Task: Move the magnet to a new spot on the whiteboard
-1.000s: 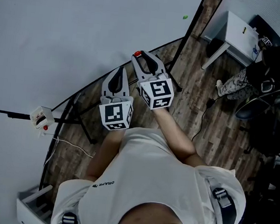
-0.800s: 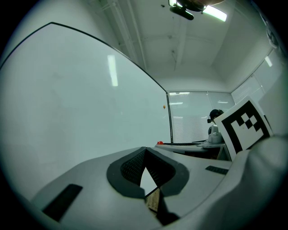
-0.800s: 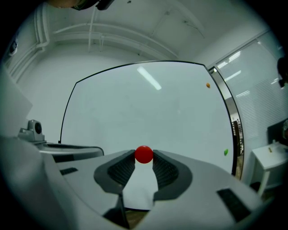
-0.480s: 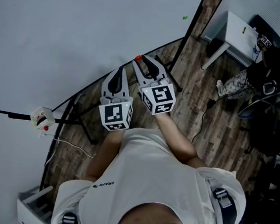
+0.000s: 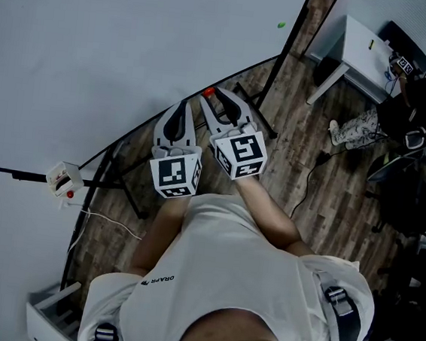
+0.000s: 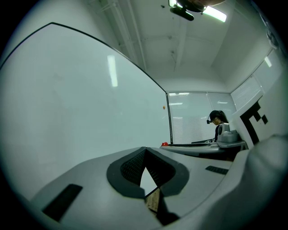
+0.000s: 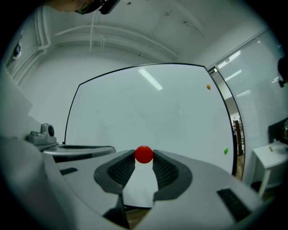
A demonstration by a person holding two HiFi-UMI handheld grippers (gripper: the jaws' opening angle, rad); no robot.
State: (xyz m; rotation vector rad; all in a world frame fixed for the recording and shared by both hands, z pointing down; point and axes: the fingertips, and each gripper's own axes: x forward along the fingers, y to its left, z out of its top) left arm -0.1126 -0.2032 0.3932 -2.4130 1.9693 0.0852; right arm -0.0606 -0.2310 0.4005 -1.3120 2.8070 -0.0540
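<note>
A small red round magnet (image 7: 144,154) sits pinched between the fingertips of my right gripper (image 7: 144,157), which is shut on it. In the head view the magnet (image 5: 208,92) is at the lower edge of the whiteboard (image 5: 98,40), at the tip of the right gripper (image 5: 212,95). Whether it touches the board I cannot tell. My left gripper (image 5: 180,111) hangs just to the left, shut with nothing in it; its pads meet at the tip (image 6: 145,151). The whiteboard (image 7: 148,112) fills the right gripper view.
A green magnet (image 5: 281,25) and an orange magnet (image 7: 208,87) stick near the board's right edge. A white box (image 5: 62,179) sits at the board's left end. A white table (image 5: 361,53) and a seated person (image 5: 425,97) are at the right, over wood flooring.
The right gripper with the red magnet has shifted slightly down and right in the head view. The left gripper has stayed put.
</note>
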